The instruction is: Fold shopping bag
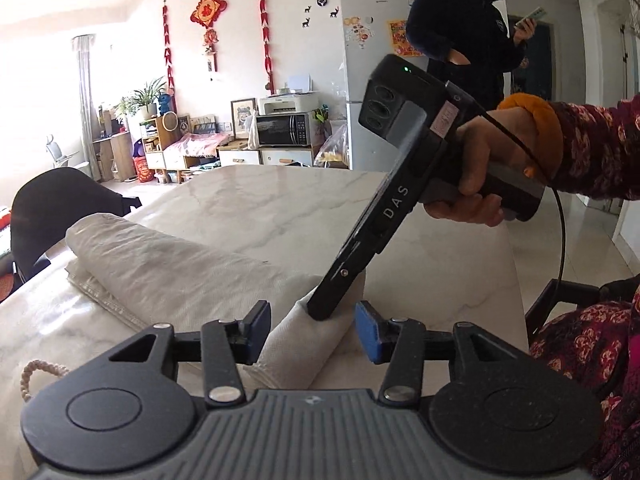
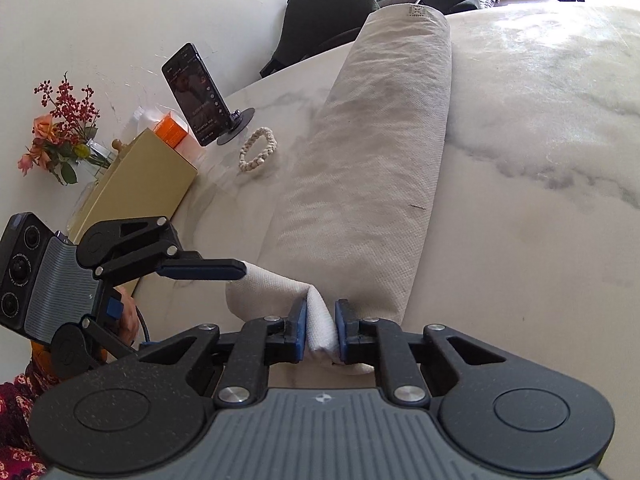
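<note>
The shopping bag [image 2: 372, 168] is off-white cloth, folded into a long roll on the marble table [image 2: 540, 160]; it also shows in the left wrist view [image 1: 168, 268]. My right gripper [image 2: 321, 328] is shut on the near end of the bag, pinching a raised fold; in the left wrist view it [image 1: 320, 312] comes down from the upper right onto the cloth. My left gripper [image 1: 310, 330] is open, its blue pads either side of that same end, not touching it; in the right wrist view it [image 2: 240, 270] reaches in from the left. A rope handle [image 2: 258, 148] lies beside the bag.
A phone on a stand [image 2: 200, 94], a gold box [image 2: 136, 184], an orange box [image 2: 172, 130] and a flower vase [image 2: 64, 136] stand along the wall side. Dark chairs [image 1: 56, 216] stand at the table's edge. A person [image 1: 468, 32] stands by the fridge.
</note>
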Motion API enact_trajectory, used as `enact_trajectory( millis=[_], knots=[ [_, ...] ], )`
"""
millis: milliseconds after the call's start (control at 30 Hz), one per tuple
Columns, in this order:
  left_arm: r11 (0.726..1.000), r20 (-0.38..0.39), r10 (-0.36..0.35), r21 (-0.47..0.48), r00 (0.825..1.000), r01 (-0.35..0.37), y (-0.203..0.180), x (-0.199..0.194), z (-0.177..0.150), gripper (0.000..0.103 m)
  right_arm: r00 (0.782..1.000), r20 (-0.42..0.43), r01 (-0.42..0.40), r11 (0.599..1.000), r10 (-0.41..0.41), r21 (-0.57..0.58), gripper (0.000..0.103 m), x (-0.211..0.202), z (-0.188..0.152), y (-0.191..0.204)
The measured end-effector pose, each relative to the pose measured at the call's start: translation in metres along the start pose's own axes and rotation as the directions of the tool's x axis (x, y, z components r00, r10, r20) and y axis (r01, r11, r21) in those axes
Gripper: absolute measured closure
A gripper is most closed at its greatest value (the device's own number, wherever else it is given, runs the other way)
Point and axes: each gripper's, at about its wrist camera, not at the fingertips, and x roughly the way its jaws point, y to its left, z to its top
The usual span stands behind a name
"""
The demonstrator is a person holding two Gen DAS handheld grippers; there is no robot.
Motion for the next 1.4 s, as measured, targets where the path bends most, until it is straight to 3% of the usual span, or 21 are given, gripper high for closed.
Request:
enact_trajectory(
  millis=[100,200,267,433,567,733,867,1067,1233,1400],
  knots=[
    [1.000,-0.037,0.001,0.008,0.999,0.000,0.000,0.011,-0.005,0.056,1.000,0.000,-0.027,1.000,0.027,-0.011,0.083,-0.003,-0.001,-0.004],
    [0.999,-0.042,0.004,-0.043,0.999,-0.006,0.004,0.013,-0.010,0.057,0.997,0.027,-0.078,0.997,0.078,-0.007,0.071,-0.011,-0.006,-0.011],
    [0.996,-0.035,0.008,-0.085,0.999,-0.011,0.007,0.012,-0.015,0.057,0.994,0.054,-0.089,0.996,0.090,-0.016,0.071,-0.017,-0.012,-0.015],
    [0.988,-0.006,0.015,-0.152,1.000,-0.016,0.009,0.007,-0.022,0.057,0.981,0.118,-0.163,0.983,0.153,0.080,0.081,-0.027,-0.024,-0.036],
    [0.991,-0.015,0.042,-0.130,0.999,-0.044,0.003,0.006,-0.018,0.057,0.973,0.148,-0.207,0.955,0.178,0.213,0.087,-0.024,-0.025,-0.051],
    [0.992,-0.024,0.063,-0.108,0.998,-0.065,-0.003,0.005,-0.016,0.057,0.981,0.158,-0.155,0.952,0.116,0.264,0.092,-0.022,-0.025,-0.047],
    [0.990,-0.025,0.065,-0.122,0.998,-0.068,-0.005,0.002,-0.016,0.057,0.982,0.174,-0.096,0.983,0.069,0.154,0.090,-0.025,-0.027,-0.033],
    [0.989,-0.025,0.060,-0.137,0.998,-0.063,-0.001,0.007,-0.014,0.057,0.967,0.255,0.009,1.000,-0.006,-0.012,0.076,-0.039,-0.036,-0.015],
    [0.987,-0.023,0.057,-0.150,0.998,-0.060,0.001,0.008,-0.014,0.057,0.937,0.342,0.138,0.973,-0.068,-0.185,0.078,-0.055,-0.047,0.005],
    [0.987,-0.024,0.063,-0.150,0.998,-0.066,-0.001,0.009,-0.014,0.057,0.928,0.369,0.175,0.928,-0.044,-0.328,0.085,-0.061,-0.060,0.022]
  ],
)
